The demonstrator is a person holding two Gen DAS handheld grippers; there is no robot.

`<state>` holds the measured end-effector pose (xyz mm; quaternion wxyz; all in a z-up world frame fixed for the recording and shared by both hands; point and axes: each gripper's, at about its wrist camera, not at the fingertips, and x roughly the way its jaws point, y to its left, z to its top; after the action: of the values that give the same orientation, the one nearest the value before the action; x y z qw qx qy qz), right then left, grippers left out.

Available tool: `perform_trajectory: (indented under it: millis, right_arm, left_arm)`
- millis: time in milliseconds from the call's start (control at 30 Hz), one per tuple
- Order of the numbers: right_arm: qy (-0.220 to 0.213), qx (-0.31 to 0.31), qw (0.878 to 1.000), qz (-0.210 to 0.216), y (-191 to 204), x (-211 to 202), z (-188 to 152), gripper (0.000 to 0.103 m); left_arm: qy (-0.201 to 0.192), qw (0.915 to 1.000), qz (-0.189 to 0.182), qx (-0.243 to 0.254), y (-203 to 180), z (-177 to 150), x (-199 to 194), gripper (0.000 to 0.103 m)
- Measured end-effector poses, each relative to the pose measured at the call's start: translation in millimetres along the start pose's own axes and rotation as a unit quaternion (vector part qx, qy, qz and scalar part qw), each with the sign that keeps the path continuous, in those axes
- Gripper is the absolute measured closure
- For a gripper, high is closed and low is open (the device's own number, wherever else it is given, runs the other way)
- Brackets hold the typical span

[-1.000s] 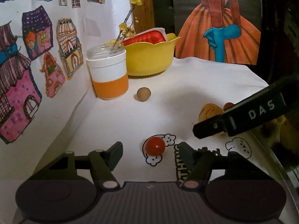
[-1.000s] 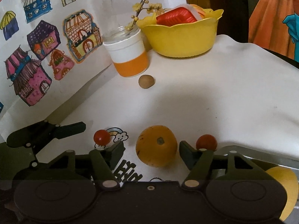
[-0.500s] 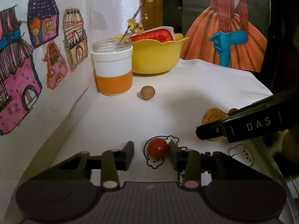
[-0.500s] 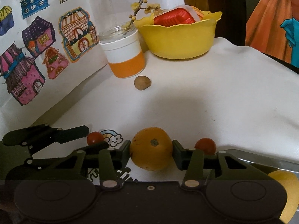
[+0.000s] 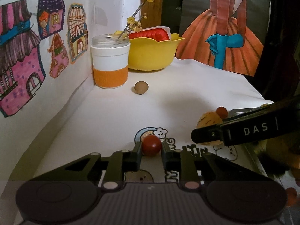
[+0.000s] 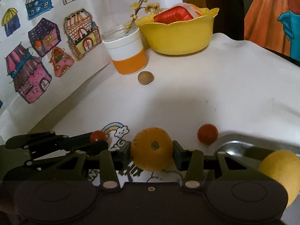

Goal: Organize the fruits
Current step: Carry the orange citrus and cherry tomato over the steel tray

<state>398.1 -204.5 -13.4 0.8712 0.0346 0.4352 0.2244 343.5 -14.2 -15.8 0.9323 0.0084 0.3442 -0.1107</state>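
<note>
My left gripper [image 5: 151, 148] is shut on a small red cherry tomato [image 5: 151, 145], low over the white cloth with cartoon prints. My right gripper [image 6: 151, 151] is shut on an orange [image 6: 151, 149], which it holds just above the cloth. From the left wrist view the right gripper's finger [image 5: 243, 131] crosses in front of that orange [image 5: 208, 121]. A second cherry tomato [image 6: 207, 133] lies beside the rim of a metal tray [image 6: 241, 144]. A yellow fruit [image 6: 277, 166] rests in the tray. A small brown round fruit [image 6: 145, 77] lies near the cup.
A white and orange cup [image 5: 110, 65] with a flowering twig stands at the back left. A yellow bowl [image 5: 151, 53] with a red packet is behind it. A wall with house drawings [image 5: 22, 56] runs along the left. The table's right edge drops off near a painted figure.
Both grippers went from open to shut, the left one on the cherry tomato, the right one on the orange. Both views have moved slightly forward and lower.
</note>
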Motion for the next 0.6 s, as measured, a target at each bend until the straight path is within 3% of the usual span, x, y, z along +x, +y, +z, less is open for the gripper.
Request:
perform_trajectory:
  millis: [267, 600]
  right_arm:
    - [0.003, -0.005, 1.0, 0.013, 6.2, -15.7, -16.7, 0.056]
    - [-0.029, -0.005, 0.999, 0.032, 16.0, -59.7, -37.1, 0.056]
  left_arm:
    - [-0.001, 1.0, 0.0, -0.001, -3.5, -9.7, -13.2, 0.081]
    - [0.0, 0.9999, -0.01, -0.005, -15.6, -23.9, -42.1, 0.081]
